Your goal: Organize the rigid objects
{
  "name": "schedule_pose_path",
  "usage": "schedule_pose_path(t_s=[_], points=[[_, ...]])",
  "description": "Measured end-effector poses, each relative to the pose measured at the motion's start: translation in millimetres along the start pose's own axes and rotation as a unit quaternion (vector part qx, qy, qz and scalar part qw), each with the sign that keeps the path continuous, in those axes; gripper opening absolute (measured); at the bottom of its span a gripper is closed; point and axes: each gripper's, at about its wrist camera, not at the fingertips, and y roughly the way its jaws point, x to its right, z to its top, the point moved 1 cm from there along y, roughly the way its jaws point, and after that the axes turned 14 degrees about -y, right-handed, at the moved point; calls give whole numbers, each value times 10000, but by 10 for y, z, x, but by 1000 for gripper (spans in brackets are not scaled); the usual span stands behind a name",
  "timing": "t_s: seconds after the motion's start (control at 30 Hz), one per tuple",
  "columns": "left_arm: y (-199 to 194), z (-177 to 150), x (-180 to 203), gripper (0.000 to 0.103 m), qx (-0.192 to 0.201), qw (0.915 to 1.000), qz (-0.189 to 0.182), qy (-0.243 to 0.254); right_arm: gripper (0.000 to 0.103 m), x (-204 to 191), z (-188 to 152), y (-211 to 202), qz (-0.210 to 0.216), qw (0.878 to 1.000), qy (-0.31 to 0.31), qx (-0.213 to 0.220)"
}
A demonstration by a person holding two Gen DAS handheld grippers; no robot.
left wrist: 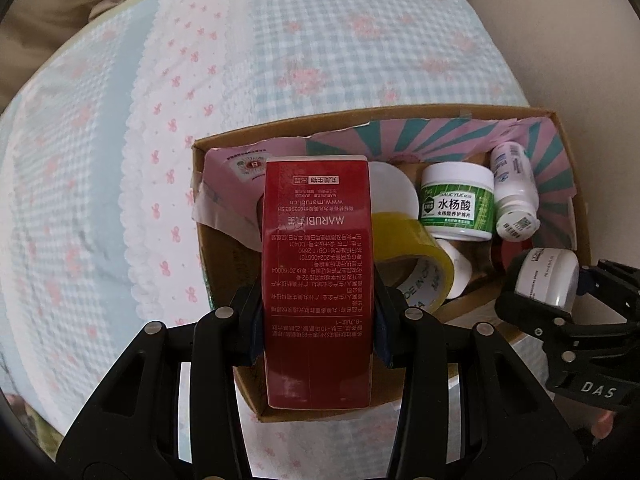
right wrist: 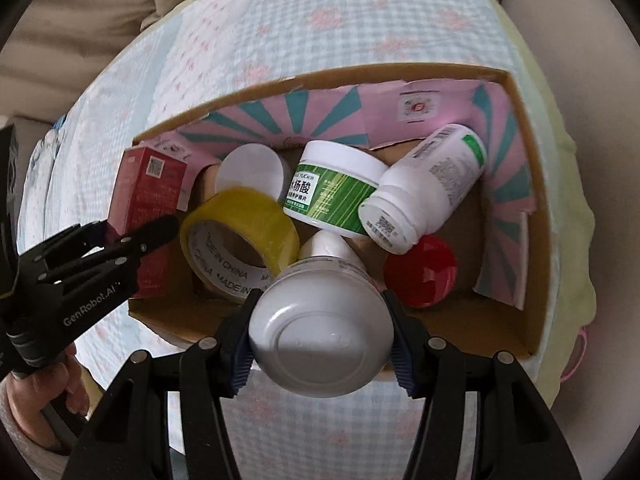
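My left gripper (left wrist: 318, 320) is shut on a tall red box (left wrist: 318, 280) and holds it over the left end of an open cardboard box (left wrist: 560, 152). The red box also shows in the right wrist view (right wrist: 146, 208) with the left gripper (right wrist: 132, 248) around it. My right gripper (right wrist: 320, 336) is shut on a white jar (right wrist: 320, 332), held over the box's near wall (right wrist: 460, 332). That jar (left wrist: 548, 280) and the right gripper (left wrist: 546, 300) show at the right of the left wrist view.
In the box lie a yellow tape roll (right wrist: 240, 236), a green-labelled white jar (right wrist: 336, 188), a white pill bottle (right wrist: 424, 188), a white lid (right wrist: 250, 170) and a red lid (right wrist: 420, 270). The box sits on a checked floral bedcover (left wrist: 280, 60).
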Motion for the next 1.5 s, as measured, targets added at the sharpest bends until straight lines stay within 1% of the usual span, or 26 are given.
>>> schedule_pose_path(t_s=[0.03,0.07,0.1,0.13,0.17,0.23,0.3,0.37,0.5,0.63,0.8,0.97,1.03,1.1,1.17,1.2,1.23,1.3,1.33,1.37,1.4,1.43,1.47,1.5], points=[[6,7,16,47,-33,10000,69,37,53,-13,12,19,-23,10000,-64,-37],[-14,15,31,62,-26,10000,72,58,54,-21,15,39,-59,9999,-142,-72],[-57,29,42,103,-15,10000,13,64,59,-29,10,45,-120,9997,-192,-90],[-137,47,43,103,68,9999,-111,47,84,-35,6,45,-135,9996,-215,-111],[-193,60,47,103,122,9998,-174,54,103,-41,-15,40,-92,9994,-272,-184],[-279,76,54,103,230,9995,-137,158,103,-46,-54,9,-42,9989,-422,-220],[-321,79,60,103,300,9992,-35,277,103,-45,-103,-43,-262,9979,-567,-155],[-339,77,51,103,299,9991,-87,301,103,-48,-130,-64,-449,9966,-678,-95],[-372,59,24,103,303,9989,-125,320,103,-20,-171,-53,-332,9983,-469,-75],[-472,2,0,103,328,9987,-145,350,103,-62,-233,-104,-436,9984,-351,-39],[-653,-71,-65,103,418,9982,-184,400,103,-154,-230,-226,-558,9981,-242,51],[-977,-173,-251,103,557,9979,-246,241,103,-348,-207,-511,-694,9971,-175,263],[-1235,-242,-383,103,710,9968,-352,141,103,-492,-204,-636,-739,9964,-163,378],[-1492,-295,-510,103,861,9955,-396,62,103,-696,-204,-871,-843,9942,-201,637],[-1860,-356,-666,103,1148,9919,-537,39,103,-924,-200,-1157,-901,9910,-240,956],[-2060,-386,-734,103,1345,9895,-534,77,103,-1060,-195,-1329,-936,9885,-276,1157],[-2318,-427,-812,103,1624,9854,-487,149,103,-1194,-192,-1493,-983,9854,-322,1349],[-2681,-481,-929,103,2028,9778,-477,203,103,-1466,-198,-1839,-1100,9777,-406,1740],[-2899,-523,-1008,103,2259,9725,-533,199,103,-1590,-204,-1998,-1159,9735,-435,1924],[-3141,-576,-1098,103,2525,9655,-612,168,103,-1759,-224,-2213,-1234,9672,-462,2173],[-3346,-633,-1187,103,2761,9587,-669,130,103,-1854,-235,-2342,-1275,9631,-478,2322],[-3495,-674,-1250,103,2938,9533,-689,91,103,-1986,-264,-2500,-1330,9571,-497,2526],[-3689,-745,-1340,103,3155,9461,-725,46,103,-2098,-297,-2643,-1385,9510,-515,2717],[-3821,-805,-1414,103,3309,9407,-745,20,103,-2243,-348,-2827,-1452,9425,-558,2959]])
